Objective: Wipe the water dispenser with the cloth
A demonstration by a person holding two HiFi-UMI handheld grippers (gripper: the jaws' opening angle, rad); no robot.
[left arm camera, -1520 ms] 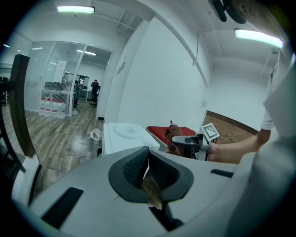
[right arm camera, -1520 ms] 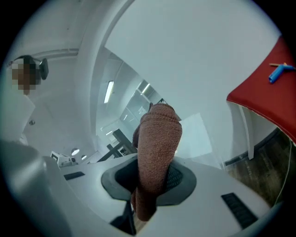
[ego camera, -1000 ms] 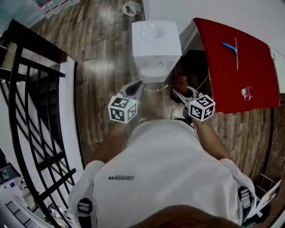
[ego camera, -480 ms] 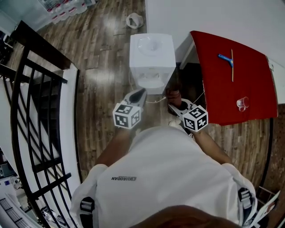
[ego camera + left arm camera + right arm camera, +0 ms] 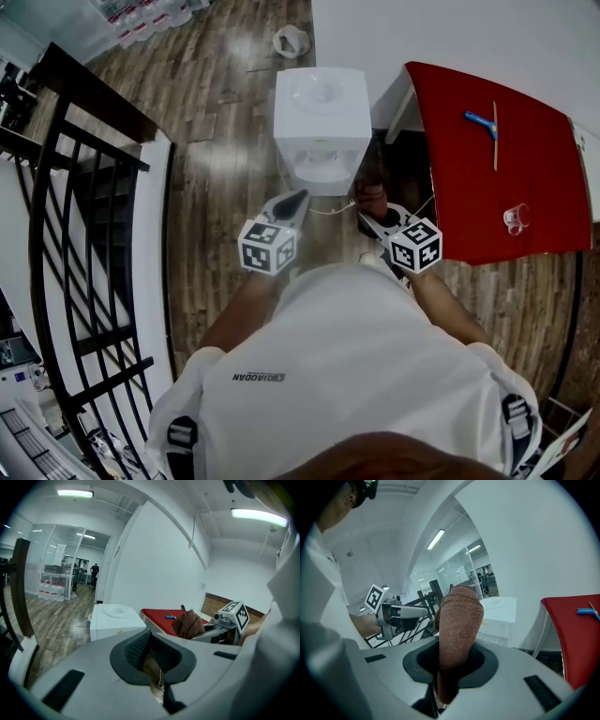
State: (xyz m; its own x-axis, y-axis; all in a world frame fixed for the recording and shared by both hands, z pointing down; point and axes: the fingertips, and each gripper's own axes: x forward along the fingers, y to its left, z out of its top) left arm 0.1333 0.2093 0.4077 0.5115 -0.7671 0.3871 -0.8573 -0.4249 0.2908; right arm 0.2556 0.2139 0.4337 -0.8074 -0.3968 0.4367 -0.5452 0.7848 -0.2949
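Note:
The white water dispenser [image 5: 323, 112] stands on the wood floor ahead of me; it also shows in the left gripper view [image 5: 112, 619] and the right gripper view [image 5: 500, 613]. My left gripper [image 5: 287, 203] points at its front lower part from a short way off, jaws together with nothing between them [image 5: 150, 651]. My right gripper [image 5: 373, 214] is held to the right of it and is shut on a brown cloth [image 5: 459, 620], which sticks up out of the jaws. That cloth [image 5: 372, 193] hangs near the dispenser's right front corner, apart from it.
A red table [image 5: 487, 178] stands right of the dispenser, with a blue tool [image 5: 482, 122] and a clear cup [image 5: 514, 218] on it. A black railing [image 5: 84, 216] runs along the left. A thin cable [image 5: 328, 211] lies on the floor by the dispenser's base.
Both grippers keep about the same places in front of the dispenser, and the cloth stays in the right one. The head view has shifted slightly.

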